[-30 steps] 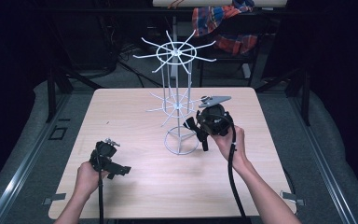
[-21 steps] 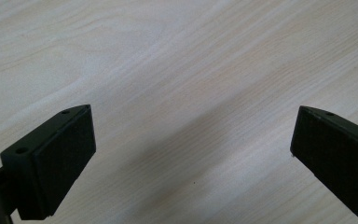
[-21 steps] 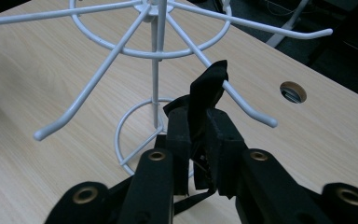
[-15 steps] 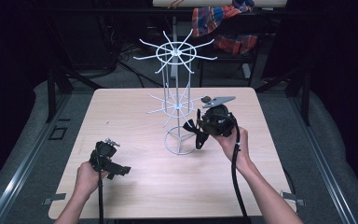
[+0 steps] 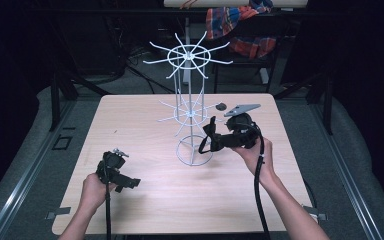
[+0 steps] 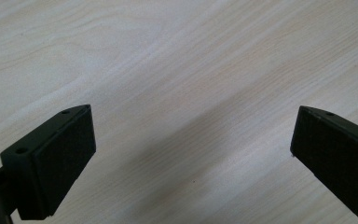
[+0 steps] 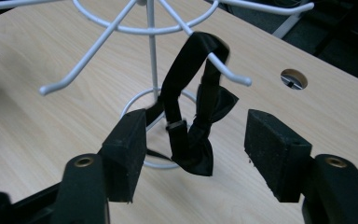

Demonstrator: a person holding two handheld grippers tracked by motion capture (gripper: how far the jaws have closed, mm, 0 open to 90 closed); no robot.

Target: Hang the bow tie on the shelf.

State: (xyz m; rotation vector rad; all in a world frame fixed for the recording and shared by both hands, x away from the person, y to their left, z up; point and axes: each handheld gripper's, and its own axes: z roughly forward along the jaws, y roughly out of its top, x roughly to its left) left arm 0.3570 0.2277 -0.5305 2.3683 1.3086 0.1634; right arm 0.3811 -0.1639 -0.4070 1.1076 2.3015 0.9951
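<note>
A: Where was the bow tie (image 7: 193, 126)?
B: Hanging by its strap from a hook of the wire rack (image 7: 121, 29), between the right tongs (image 7: 196, 154), whose jaws had just been opening, clear of it.
A: And the left tongs (image 6: 191, 154)?
B: Wide apart above the bare tabletop (image 6: 177, 56).

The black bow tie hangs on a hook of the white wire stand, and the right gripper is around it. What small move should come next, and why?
Probably draw the right gripper straight back from the stand. Its jaws have just been opening, the pads stand clear of the bow tie, and the strap loops over a lower hook, so it seems to hang by itself.
</note>
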